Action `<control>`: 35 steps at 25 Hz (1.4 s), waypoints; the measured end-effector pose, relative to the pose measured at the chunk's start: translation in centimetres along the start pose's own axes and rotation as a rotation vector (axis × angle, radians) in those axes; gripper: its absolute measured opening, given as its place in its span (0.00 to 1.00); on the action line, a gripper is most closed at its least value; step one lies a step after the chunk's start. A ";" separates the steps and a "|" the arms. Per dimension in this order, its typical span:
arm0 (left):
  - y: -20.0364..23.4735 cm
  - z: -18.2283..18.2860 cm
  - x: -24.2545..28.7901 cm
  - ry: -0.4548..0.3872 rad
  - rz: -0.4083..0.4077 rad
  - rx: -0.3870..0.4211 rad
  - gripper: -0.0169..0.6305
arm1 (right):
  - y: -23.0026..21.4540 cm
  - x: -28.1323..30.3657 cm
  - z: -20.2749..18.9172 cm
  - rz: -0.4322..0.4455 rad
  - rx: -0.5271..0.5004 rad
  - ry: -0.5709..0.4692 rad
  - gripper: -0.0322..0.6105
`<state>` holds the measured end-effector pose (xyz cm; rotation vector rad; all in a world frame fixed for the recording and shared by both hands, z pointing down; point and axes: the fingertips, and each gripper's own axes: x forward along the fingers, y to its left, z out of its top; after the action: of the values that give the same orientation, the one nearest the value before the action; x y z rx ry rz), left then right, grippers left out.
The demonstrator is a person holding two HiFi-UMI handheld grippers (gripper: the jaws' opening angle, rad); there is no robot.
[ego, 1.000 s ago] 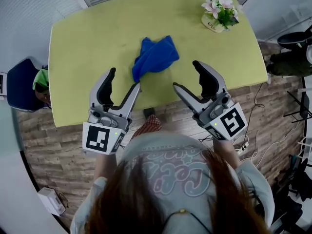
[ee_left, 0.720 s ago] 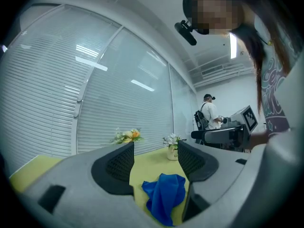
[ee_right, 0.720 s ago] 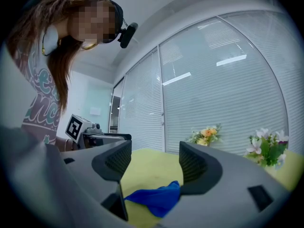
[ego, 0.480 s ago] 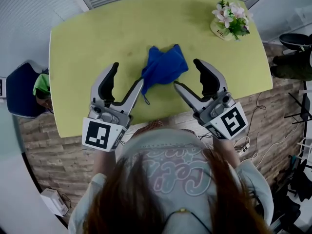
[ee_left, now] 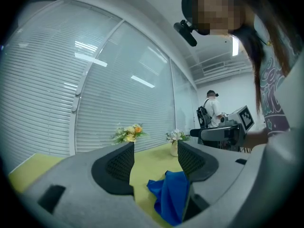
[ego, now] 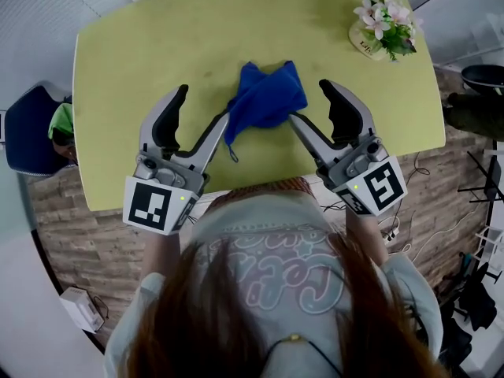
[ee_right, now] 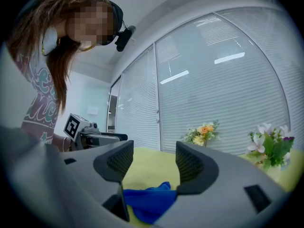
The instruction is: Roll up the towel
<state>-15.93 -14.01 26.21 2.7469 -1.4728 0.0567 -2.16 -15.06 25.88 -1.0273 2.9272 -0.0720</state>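
Since a second ago both grippers have closed in on the crumpled blue towel (ego: 266, 97), now mid-frame between them. The left gripper (ego: 202, 107) gapes wide. The right gripper (ego: 311, 105) has just been narrowing slightly, with cloth low between its jaws, unpinched. They flank it, likely to spread it flat first. The flower pot (ego: 383, 30), upper right on the table (ego: 134, 69), stands well clear.

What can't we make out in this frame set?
- Head view: left edge of the towel is hidden under the inner finger of the left gripper; contact unclear.
- Left gripper view: towel's lower part is covered by that gripper's own body.
- Head view: middle near edge of the table is behind the person.
- Head view: flower pot print is too small.
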 end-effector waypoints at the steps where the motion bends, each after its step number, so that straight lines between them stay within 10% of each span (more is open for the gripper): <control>1: -0.1 -0.1 0.1 0.004 0.008 0.000 0.46 | -0.1 0.0 0.0 0.012 0.001 -0.001 0.48; 14: -1.8 0.5 1.3 0.009 0.144 0.039 0.46 | -4.1 -0.4 -0.9 0.207 -0.043 0.066 0.42; 35: -4.9 -8.4 -0.5 0.250 0.312 0.035 0.46 | -11.5 3.0 -13.1 0.428 -0.474 0.384 0.36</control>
<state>-12.34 -10.55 34.53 2.3973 -1.8172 0.4174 2.01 -25.45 39.49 -0.4127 3.5467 0.5139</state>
